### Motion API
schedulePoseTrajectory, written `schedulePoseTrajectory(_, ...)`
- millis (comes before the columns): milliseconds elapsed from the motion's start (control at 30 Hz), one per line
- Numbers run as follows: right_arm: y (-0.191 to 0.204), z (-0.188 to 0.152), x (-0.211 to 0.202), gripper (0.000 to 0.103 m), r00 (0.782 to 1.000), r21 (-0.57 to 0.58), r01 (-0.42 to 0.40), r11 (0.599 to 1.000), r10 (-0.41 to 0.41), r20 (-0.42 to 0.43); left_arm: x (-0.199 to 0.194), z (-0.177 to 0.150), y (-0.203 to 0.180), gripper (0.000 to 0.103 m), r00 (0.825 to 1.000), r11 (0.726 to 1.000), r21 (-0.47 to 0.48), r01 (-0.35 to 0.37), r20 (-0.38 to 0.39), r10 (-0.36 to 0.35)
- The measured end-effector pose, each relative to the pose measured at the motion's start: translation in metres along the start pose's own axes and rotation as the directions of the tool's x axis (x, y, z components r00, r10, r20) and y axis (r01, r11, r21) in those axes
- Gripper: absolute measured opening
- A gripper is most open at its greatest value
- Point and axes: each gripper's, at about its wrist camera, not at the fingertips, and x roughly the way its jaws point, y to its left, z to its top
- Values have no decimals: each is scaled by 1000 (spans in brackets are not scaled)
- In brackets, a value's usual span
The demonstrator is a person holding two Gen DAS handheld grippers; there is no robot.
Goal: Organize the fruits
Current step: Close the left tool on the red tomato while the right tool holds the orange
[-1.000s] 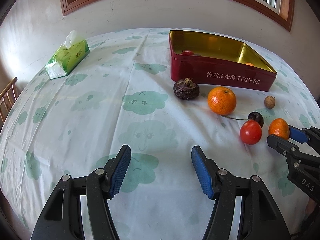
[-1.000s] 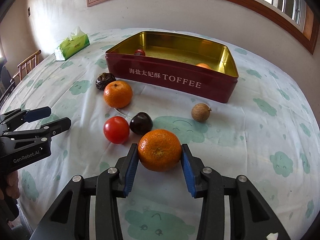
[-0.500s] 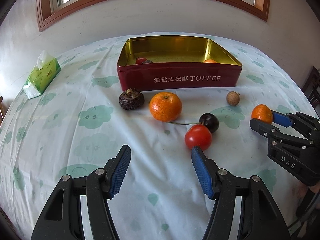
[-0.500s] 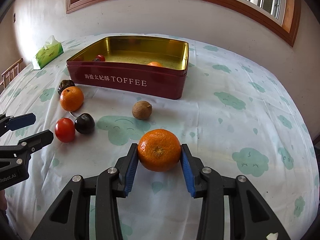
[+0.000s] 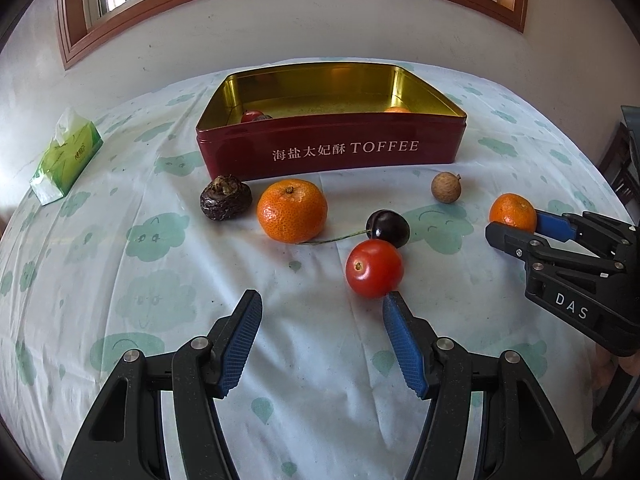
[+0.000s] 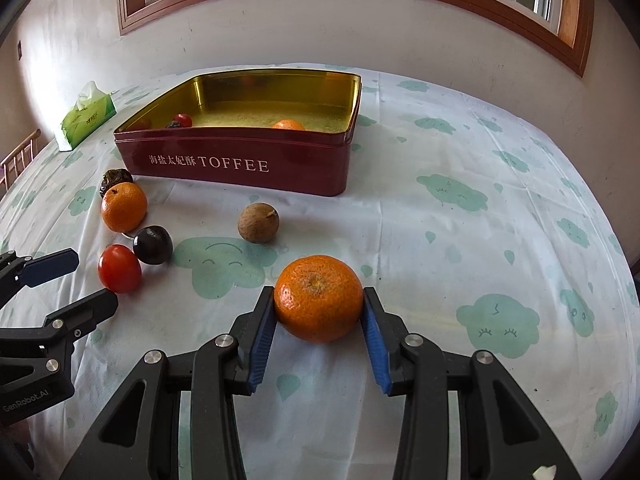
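My right gripper (image 6: pixel 319 300) is shut on a mandarin (image 6: pixel 319 298) and holds it above the cloth, right of the other fruit; it also shows in the left wrist view (image 5: pixel 513 213). My left gripper (image 5: pixel 322 304) is open and empty, its right finger just in front of a red tomato (image 5: pixel 374 268). Near it lie a dark plum (image 5: pixel 388 228), a larger mandarin (image 5: pixel 292 211), a brown water chestnut (image 5: pixel 226 197) and a longan (image 5: pixel 446 187). The red TOFFEE tin (image 5: pixel 332 152) stands behind them, open, with a few fruits inside.
A green tissue pack (image 5: pixel 66 156) lies at the far left of the table. A wall with a window is behind the tin. A wooden chair (image 6: pixel 16 160) stands beyond the left table edge.
My right gripper has carried the mandarin up and to the right, away from the tomato and plum. My left gripper has swung right and closer, so the tomato now lies near its right finger.
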Motion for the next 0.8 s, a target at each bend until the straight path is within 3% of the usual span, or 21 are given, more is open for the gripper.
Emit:
schedulePoseTrajectory(433,1,0,0,39,1000,2,-4,1000,4,-1,12,10,-10,63,1000,1000,18,-19,16,18)
schedulePoseTrajectory(500,1,0,0,39,1000,2,-4,1000,4,-1,12,10,-12,58,1000,1000,27,-11,23,11)
schedulePoseTrajectory(667,1,0,0,39,1000,2,-4,1000,4,-1,10,10,-17,33,999,999,51,2,35,-3)
schedulePoseTrajectory(800,1,0,0,39,1000,2,-4,1000,4,-1,10,10,-17,31,999,999,52,2,37,-4)
